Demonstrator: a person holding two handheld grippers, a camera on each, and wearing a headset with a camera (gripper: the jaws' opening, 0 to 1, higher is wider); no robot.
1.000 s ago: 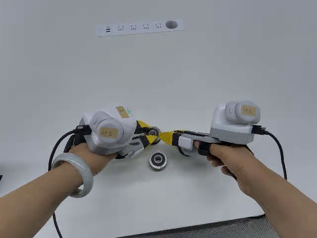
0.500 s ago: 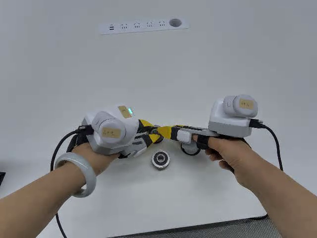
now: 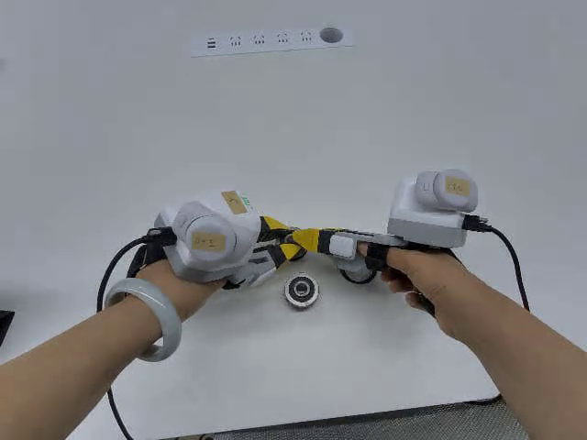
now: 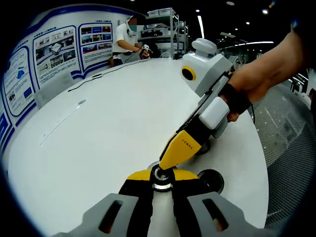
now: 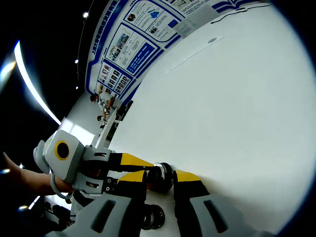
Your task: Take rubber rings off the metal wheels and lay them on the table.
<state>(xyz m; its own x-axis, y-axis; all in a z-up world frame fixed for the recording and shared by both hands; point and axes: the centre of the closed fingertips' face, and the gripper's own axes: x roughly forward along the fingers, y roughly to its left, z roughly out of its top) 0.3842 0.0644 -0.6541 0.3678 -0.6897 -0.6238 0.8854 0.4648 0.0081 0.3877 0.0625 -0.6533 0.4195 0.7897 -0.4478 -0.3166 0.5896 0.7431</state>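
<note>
While the left gripper (image 3: 281, 241) pinches the metal wheel (image 4: 161, 177) above the table's (image 3: 394, 137) near middle, the right gripper (image 5: 160, 176) nips its rubber ring (image 5: 167, 174). A skewed pull could twist that wheel loose and drop it onto the spare wheel (image 3: 301, 291) below.

The right tongs (image 5: 160, 176) rise with their yellow tips on either side of a wheel (image 5: 163, 180), dark-rimmed, which fills the gap between them. The left tongs (image 5: 144, 168) reach in from the left, their yellow-and-black tips also meeting that wheel. A second wheel (image 5: 152, 217) lies nearer on the white surface (image 5: 222, 98). Posters (image 5: 133, 44) line the far wall.
</note>
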